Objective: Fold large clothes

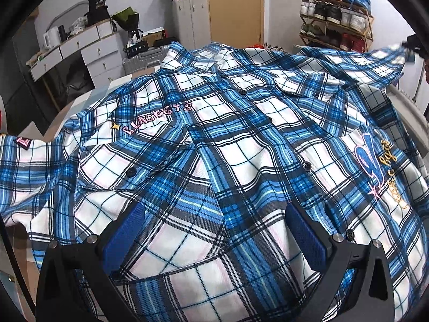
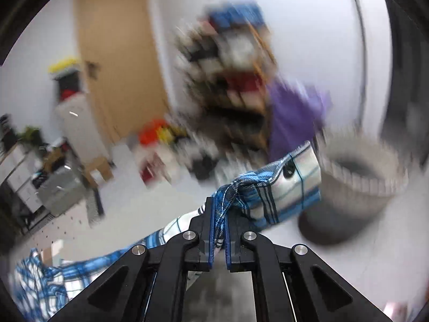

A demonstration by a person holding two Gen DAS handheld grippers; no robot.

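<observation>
A blue, white and black plaid shirt lies front up and buttoned on the table, with "BLACKGTS" stitched on its chest. My left gripper hovers open low over the shirt's lower front, its blue pads wide apart with cloth bulging between them. In the right wrist view my right gripper is shut on the bunched end of a sleeve, whose buttoned cuff sticks out past the fingers. The left wrist view shows that sleeve lifted and stretched toward the right gripper at the far right edge.
A shoe rack stands behind the table by a wooden door. White drawers and a silver suitcase are at the back left. A ribbed grey basket and purple cloth lie beyond the right gripper.
</observation>
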